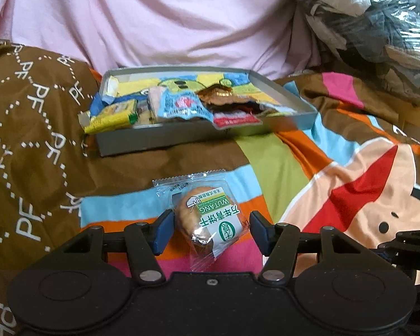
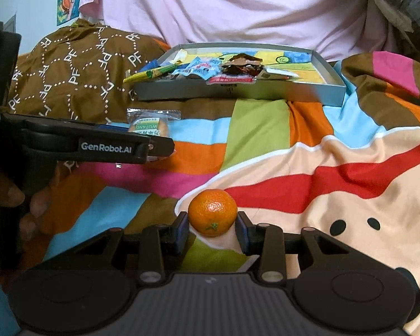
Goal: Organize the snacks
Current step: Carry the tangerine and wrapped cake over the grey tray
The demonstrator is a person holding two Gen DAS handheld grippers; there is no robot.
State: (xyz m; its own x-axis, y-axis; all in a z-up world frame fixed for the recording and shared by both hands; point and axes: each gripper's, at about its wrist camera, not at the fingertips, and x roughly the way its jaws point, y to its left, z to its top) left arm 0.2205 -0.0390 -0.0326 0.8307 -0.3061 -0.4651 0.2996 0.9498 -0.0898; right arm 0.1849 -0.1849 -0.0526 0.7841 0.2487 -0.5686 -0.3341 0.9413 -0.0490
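While the left gripper point(image 1: 210, 231) straddles a clear-wrapped biscuit packet point(image 1: 207, 215) with green lettering, its blue-padded fingers point(image 1: 162, 231) stand apart on either side; the near pad seems to brush the wrapper, though the far one shows a gap, so no firm clamp can be read. That packet lies on a colourful striped bedspread point(image 1: 271, 168). Over in the right wrist view, the right gripper point(image 2: 212, 228) has its fingers point(image 2: 182, 229) closed against a small mandarin orange point(image 2: 212, 212), one pad on each flank of the fruit, which sits low over the bedspread's peach patch. Beyond both, a shallow grey box lid point(image 1: 154, 140) rests on the bed, holding a heap of snack wrappers: a yellow-green packet point(image 1: 112, 116) hanging over its left edge, a pale blue one point(image 1: 179, 106) and a crumpled brown one point(image 1: 224, 98). Behind it rises pink fabric point(image 1: 154, 22).
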